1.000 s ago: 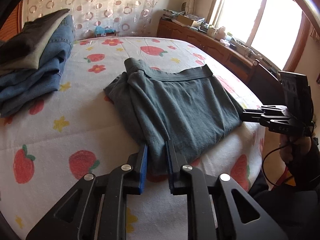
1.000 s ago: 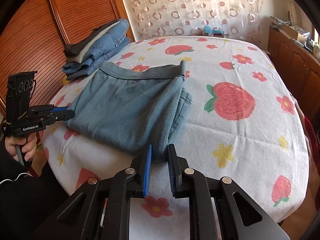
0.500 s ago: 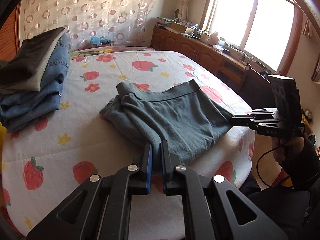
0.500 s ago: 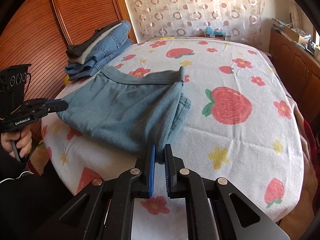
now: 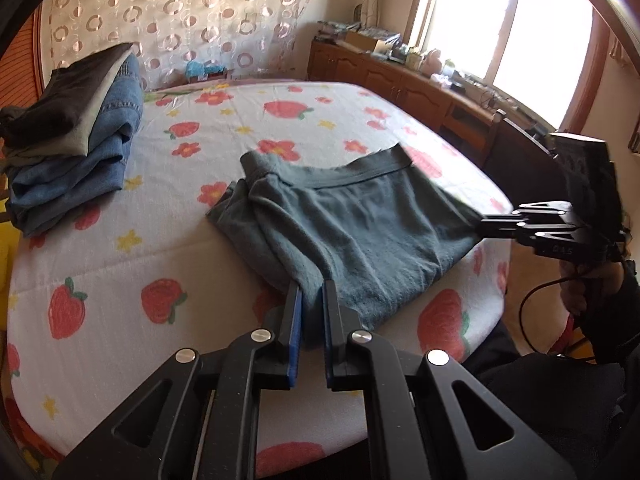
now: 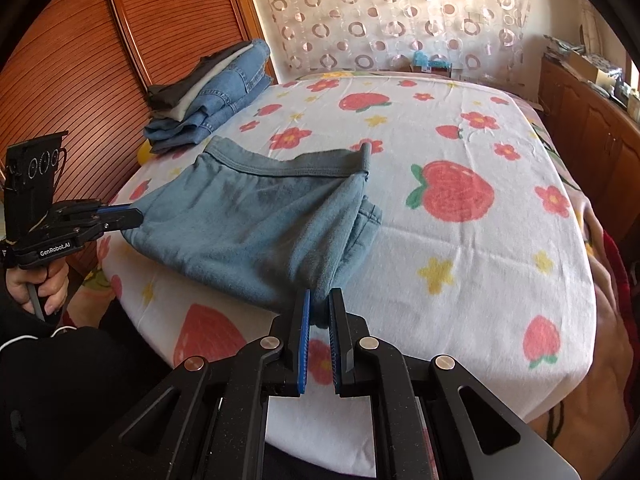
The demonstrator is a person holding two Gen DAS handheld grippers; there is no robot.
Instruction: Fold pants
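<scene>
- grey-blue pants (image 5: 360,224) lie folded near the bed's (image 5: 120,280) front edge
- left gripper (image 5: 311,292): jaws clamped on one near corner; right gripper (image 6: 319,300): jaws clamped on the other

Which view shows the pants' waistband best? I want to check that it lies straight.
The right wrist view: the waistband runs unobstructed and evenly lit from the near-left corner to the folded end. The left wrist view shows the same waistband, but smaller, darker, and bunched at its left end, with window glare nearby.
</scene>
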